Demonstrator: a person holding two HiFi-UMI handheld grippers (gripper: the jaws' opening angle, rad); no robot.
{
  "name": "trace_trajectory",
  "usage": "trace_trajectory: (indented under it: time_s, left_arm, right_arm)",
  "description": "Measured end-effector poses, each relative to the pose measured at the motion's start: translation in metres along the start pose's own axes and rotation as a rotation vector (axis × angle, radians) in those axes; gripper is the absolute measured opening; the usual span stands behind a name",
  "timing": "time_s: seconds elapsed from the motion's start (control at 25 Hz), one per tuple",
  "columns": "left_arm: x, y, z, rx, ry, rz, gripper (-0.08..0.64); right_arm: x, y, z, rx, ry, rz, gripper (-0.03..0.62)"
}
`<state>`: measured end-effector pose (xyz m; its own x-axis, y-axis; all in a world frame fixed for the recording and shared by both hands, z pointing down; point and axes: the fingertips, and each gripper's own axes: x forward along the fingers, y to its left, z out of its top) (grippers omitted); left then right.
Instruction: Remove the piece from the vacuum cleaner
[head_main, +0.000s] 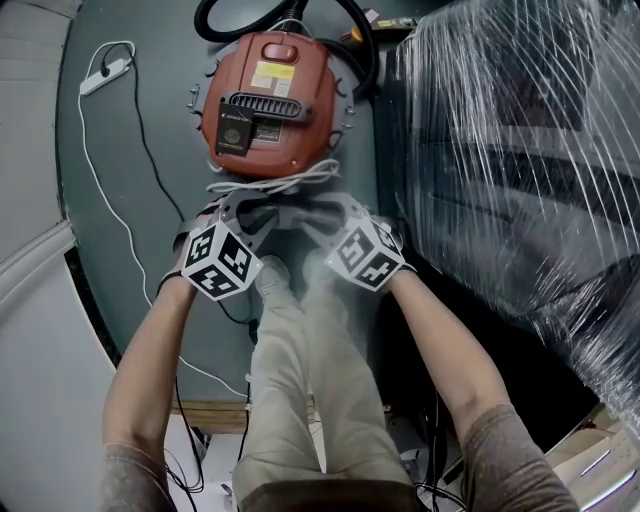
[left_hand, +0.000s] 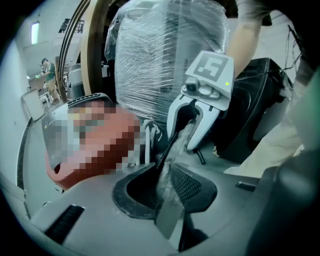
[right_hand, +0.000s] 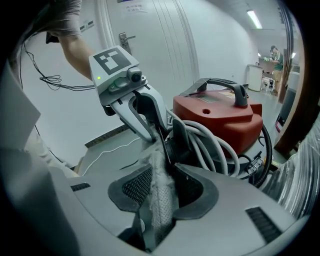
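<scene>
- Grey dust and lint coat the piece (right_hand: 159, 192), a thin flat panel with a white mesh face. It hangs in the air between my two grippers, on my side of the red vacuum cleaner (head_main: 270, 100) and seemingly clear of it, near the coiled white cable (head_main: 275, 185).
- My left gripper (right_hand: 156, 134) has its fingers drawn narrow, pinching one end of the piece with a pad on each face.
- My right gripper (left_hand: 181, 142) is closed on the other end the same way, and the fluffy edge fills the gap between its pads.
- The vacuum cleaner stands toward the far edge of the dark floor (head_main: 130, 130). The black hose (head_main: 215, 25) loops behind it, and a bulk wrapped in plastic film (head_main: 520, 150) runs along the floor's right edge.
- I judge the piece light and thin, somewhat stiff along its length but soft and crushable on the surface. The lint will shed and could let my pads slip.
- The best hold, I think, is on the firmer ends or rim rather than the mesh middle, with both grips level so it neither bends nor twists.
- It looks already free of the machine, so what remains is to carry it aside and set it down gently without shaking dust loose.
</scene>
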<state>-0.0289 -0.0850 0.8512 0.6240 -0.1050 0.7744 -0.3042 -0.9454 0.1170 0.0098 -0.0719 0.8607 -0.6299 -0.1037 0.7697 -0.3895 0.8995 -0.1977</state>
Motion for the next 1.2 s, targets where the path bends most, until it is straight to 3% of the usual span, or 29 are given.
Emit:
trace_trajectory:
  time_s: [0.36,0.64,1.2]
  left_arm:
    - [0.001,-0.01,-0.008,-0.068,0.033,-0.069,0.058]
    - [-0.002,-0.013,-0.01,-0.133,0.025,-0.059,0.054]
    - [-0.006,-0.03,-0.017,-0.189,0.036,-0.064,0.052]
  right_arm:
    - [0.001,0.006,-0.005,0.04,0.009,0.01,0.052]
    - [0.0,0.006,-0.007,0.07,0.012,-0.015,0.052]
    - [-0.002,0.022,-0.01,0.082,0.009,-0.027,0.052]
